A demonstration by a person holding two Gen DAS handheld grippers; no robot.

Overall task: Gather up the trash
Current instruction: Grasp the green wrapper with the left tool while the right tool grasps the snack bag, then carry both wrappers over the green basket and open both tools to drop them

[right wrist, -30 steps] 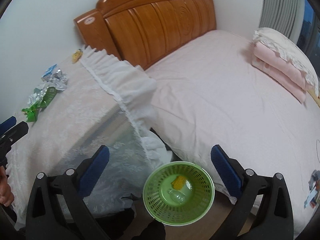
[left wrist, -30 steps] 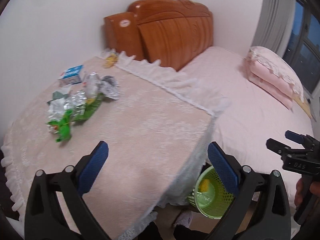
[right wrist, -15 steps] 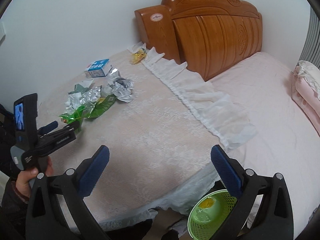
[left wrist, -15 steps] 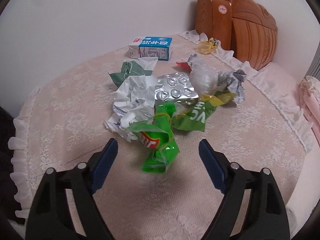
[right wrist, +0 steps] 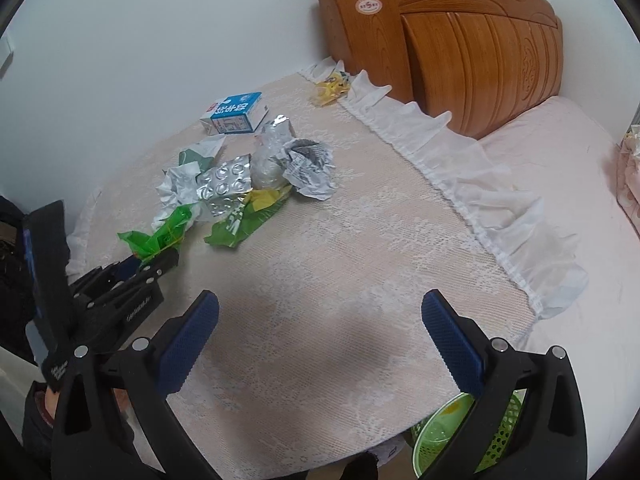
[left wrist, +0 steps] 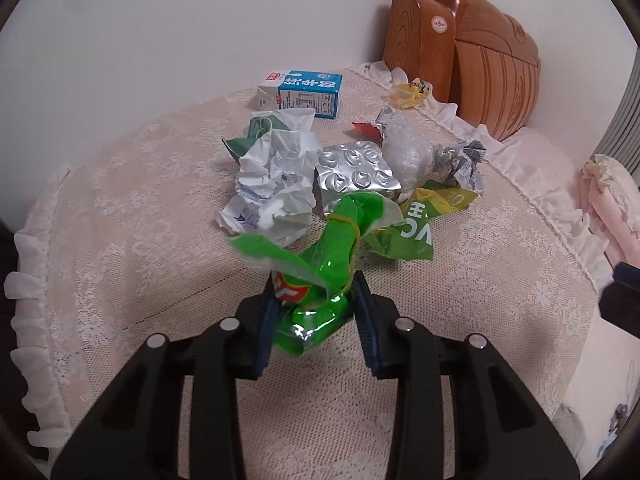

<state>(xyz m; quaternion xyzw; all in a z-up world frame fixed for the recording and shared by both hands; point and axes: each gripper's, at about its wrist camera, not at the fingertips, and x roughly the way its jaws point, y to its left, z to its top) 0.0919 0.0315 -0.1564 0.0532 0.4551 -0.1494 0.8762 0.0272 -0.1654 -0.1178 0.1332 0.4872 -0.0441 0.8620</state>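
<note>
left gripper (left wrist: pixel 316 304) clamped on green chip bag (left wrist: pixel 316 280), near edge of trash pile; right gripper (right wrist: pixel 320 332) jaws wide apart above lace tablecloth (right wrist: pixel 320 280).

Soft, even indoor light, moderately bright. Strong fisheye bending; black vignette at all corners. Glare spots on foil blister pack (left wrist: pixel 357 171) and headboard (right wrist: pixel 472 28). Diffuse shadow, lower centre of tablecloth (right wrist: pixel 360 352). Focus sharp mid-frame, slightly soft at edges.

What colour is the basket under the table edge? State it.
Bright green mesh basket, seen best in the right wrist view, low beside the right gripper.
</note>
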